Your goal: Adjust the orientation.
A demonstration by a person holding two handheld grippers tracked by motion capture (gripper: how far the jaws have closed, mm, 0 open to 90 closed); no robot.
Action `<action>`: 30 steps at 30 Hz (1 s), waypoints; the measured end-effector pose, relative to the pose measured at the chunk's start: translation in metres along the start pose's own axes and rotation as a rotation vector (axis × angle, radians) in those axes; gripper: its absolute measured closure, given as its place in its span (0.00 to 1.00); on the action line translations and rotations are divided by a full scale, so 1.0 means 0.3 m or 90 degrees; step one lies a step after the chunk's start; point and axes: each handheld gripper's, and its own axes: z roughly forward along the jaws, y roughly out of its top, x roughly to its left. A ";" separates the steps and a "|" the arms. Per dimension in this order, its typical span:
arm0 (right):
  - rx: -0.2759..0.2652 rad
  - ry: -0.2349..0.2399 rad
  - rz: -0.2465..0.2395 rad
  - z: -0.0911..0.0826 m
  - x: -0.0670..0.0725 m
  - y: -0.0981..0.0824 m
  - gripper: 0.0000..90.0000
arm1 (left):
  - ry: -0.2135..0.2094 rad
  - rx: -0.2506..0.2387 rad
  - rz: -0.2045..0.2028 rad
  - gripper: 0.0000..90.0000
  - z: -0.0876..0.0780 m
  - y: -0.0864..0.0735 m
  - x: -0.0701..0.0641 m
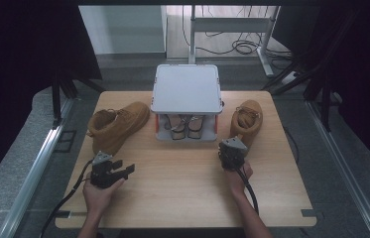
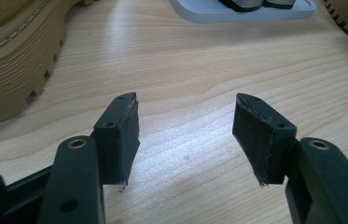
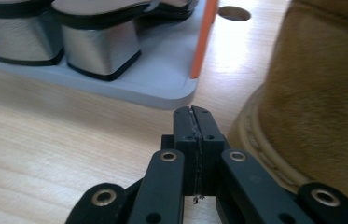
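Note:
Two tan boots lie on the wooden table [image 1: 187, 193]: one boot [image 1: 118, 124] at the left on its side, the other boot [image 1: 247, 121] at the right. Between them stands a grey two-level shoe rack [image 1: 186, 89] with orange posts and a pair of heeled sandals [image 1: 185, 126] on its lower shelf. My left gripper [image 1: 128, 171] rests open on the table near the left boot's sole [image 2: 8, 79], its jaws [image 2: 185, 135] wide apart over bare wood. My right gripper [image 1: 232, 148] is shut with nothing between its pads [image 3: 195, 126], just beside the right boot's heel [image 3: 321, 102].
The rack's lower tray [image 3: 153, 84] lies just ahead of my right gripper, with the silver sandal heels [image 3: 99, 51] on it. A cable hole [image 3: 233, 13] shows in the tabletop behind. Metal rails [image 1: 33, 168] run along both table sides. Cables lie on the floor [image 1: 242, 47] beyond.

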 end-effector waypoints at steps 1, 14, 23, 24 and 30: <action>-0.001 -0.002 0.002 -0.001 -0.003 0.001 1.00 | -0.002 -0.001 -0.004 0.46 -0.002 0.000 0.000; -0.013 -0.025 0.015 0.004 -0.034 0.001 1.00 | -0.001 -0.002 -0.004 0.46 -0.007 -0.001 0.002; -0.015 -0.024 0.009 -0.003 -0.038 0.001 1.00 | 0.000 -0.001 -0.007 0.46 -0.009 -0.004 0.006; -0.015 -0.023 0.008 -0.004 -0.039 0.001 1.00 | 0.000 -0.001 -0.006 0.46 -0.009 -0.005 0.005; -0.014 -0.024 0.012 -0.023 -0.058 -0.011 1.00 | 0.000 -0.001 -0.006 0.46 -0.010 -0.006 0.004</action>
